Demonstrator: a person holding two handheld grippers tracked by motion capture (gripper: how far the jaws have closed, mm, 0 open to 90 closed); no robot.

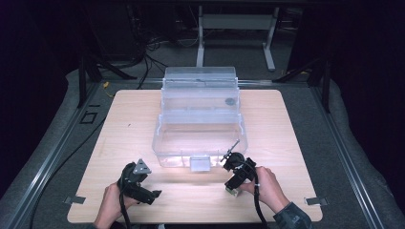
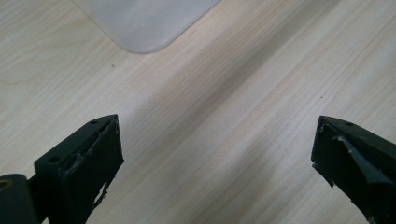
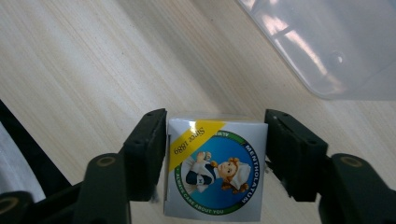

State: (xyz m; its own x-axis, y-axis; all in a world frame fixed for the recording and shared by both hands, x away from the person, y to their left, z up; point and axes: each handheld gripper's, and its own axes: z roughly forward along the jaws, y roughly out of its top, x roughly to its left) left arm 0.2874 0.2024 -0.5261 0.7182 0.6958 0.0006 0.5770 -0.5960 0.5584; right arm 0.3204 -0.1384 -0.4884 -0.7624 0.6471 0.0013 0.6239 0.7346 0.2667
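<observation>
Though blurred, box point(image 3: 215, 169) label-up, seemingly squarish

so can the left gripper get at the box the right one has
Probably not as things stand: the box sits between the right gripper's jaws, which cover both its sides, and the left gripper is open but off across the table.

Between the two black jaws of the right gripper point(image 3: 215, 154) sits a small square white cardboard box point(image 3: 215, 168), and its face carries print, seen upside down. A yellow band across the corner nearest the left-hand jaw reads "Since 1889". Round the blue circle's green rim, "MENTHOLATUM" runs along the side nearest the right-hand jaw, and "ALWAYS CARE ABOUT YOU" curves along the bottom. A little nurse figure fills the circle.
</observation>
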